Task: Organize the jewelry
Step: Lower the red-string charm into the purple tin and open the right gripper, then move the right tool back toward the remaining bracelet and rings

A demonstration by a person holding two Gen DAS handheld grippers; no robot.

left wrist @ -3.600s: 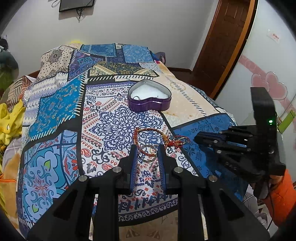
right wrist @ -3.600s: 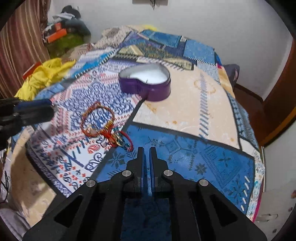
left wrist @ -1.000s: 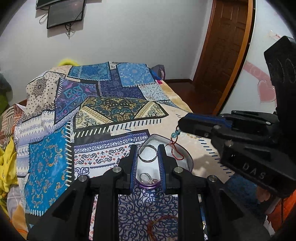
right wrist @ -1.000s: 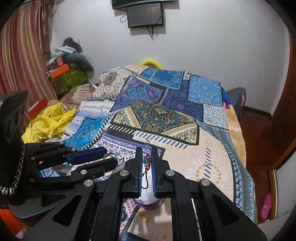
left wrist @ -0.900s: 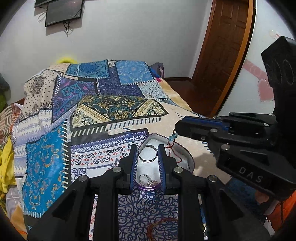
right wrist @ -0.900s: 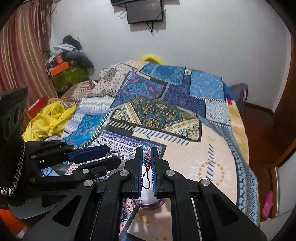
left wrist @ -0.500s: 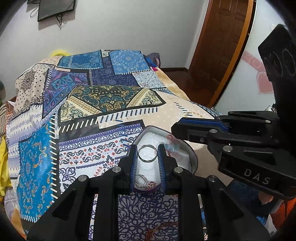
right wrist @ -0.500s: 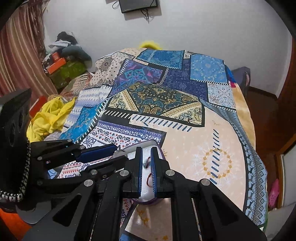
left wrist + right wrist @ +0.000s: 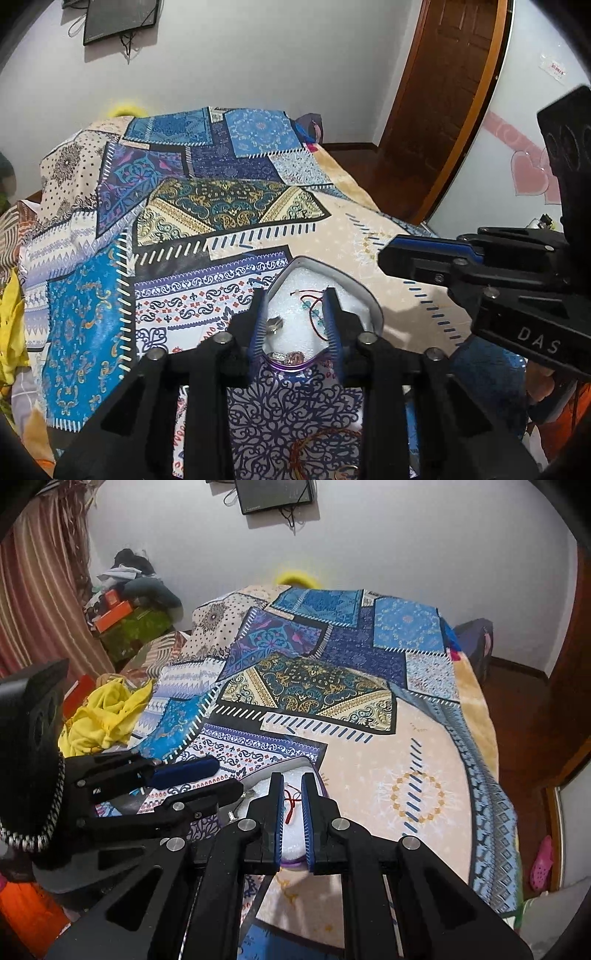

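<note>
A purple heart-shaped tin [image 9: 373, 310] with white padding sits on the patterned bedspread. Inside it lie a silver ring [image 9: 275, 324], a red cord bracelet with teal beads [image 9: 314, 314] and a pinkish ring [image 9: 293, 356] at the near rim. My left gripper [image 9: 295, 295] is open and empty just above the tin. My right gripper [image 9: 292, 781] is open a little above the tin [image 9: 295, 860], with the red cord [image 9: 291, 805] lying below between its fingers. It also shows at the right of the left wrist view [image 9: 424, 258].
A red and gold bracelet [image 9: 325, 454] lies on the bedspread near the front edge. Yellow cloth [image 9: 103, 712] and boxes pile up at the left. A wooden door [image 9: 454, 92] stands at the right, a wall screen [image 9: 275, 493] behind the bed.
My left gripper opened and the silver ring dropped into the tin. My right gripper opened and the red cord bracelet now lies in the tin. Both grippers rose slightly.
</note>
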